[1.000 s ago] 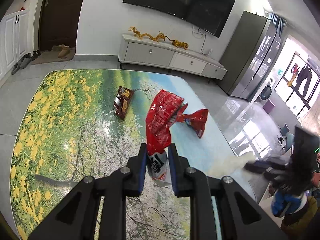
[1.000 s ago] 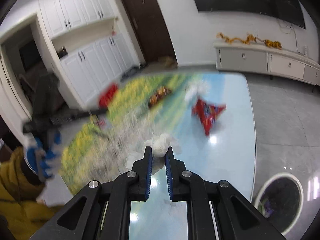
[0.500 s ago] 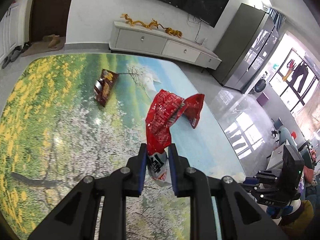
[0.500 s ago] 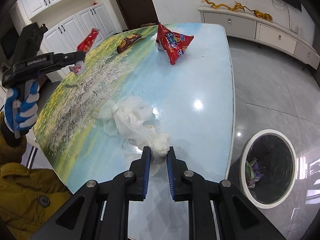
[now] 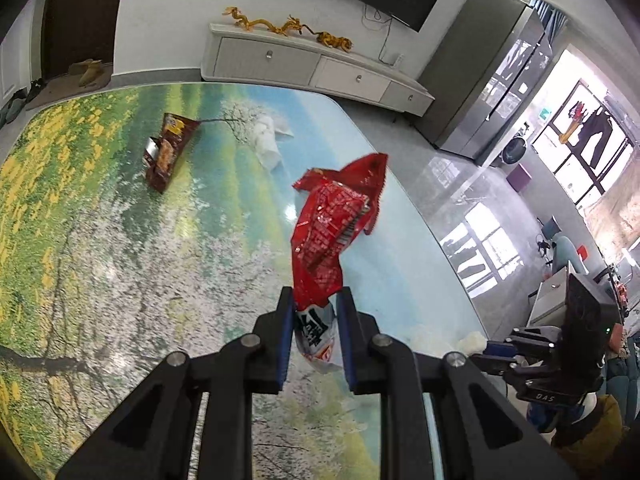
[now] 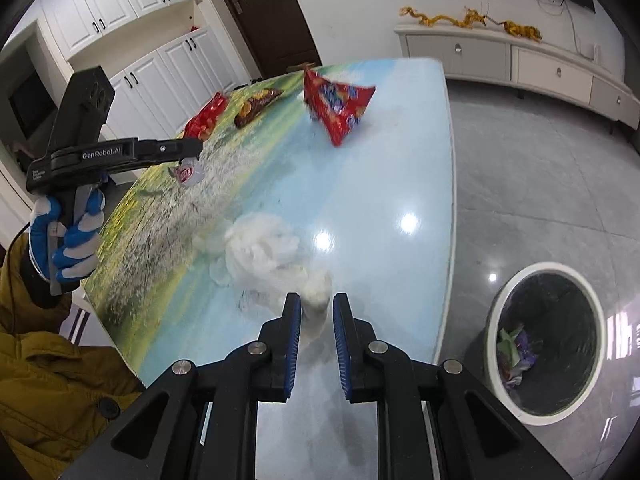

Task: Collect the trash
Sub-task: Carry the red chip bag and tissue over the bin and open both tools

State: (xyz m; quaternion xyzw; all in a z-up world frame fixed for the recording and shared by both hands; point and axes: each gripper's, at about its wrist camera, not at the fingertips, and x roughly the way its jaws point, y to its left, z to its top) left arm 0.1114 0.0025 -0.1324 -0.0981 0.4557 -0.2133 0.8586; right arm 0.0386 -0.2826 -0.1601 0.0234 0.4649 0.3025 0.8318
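My left gripper (image 5: 314,312) is shut on a long red snack wrapper (image 5: 326,236) and holds it above the table; it also shows from the right wrist view (image 6: 190,152). My right gripper (image 6: 317,308) is shut on a crumpled white tissue (image 6: 264,248) that trails onto the table's near right part. A red triangular chip bag (image 6: 340,106) and a brown snack wrapper (image 5: 168,150) lie further back on the table. A white-rimmed bin (image 6: 546,344) with trash inside stands on the floor at the right.
The table (image 5: 80,240) has a glossy landscape print. A small white tissue (image 5: 270,140) lies near its far edge. A white TV cabinet (image 5: 312,72) stands against the back wall. White cupboards (image 6: 132,40) and a dark door are at the left.
My right gripper pulled the tissue toward the table's near edge and the view steadied. My left gripper kept the red wrapper, shifting slightly.
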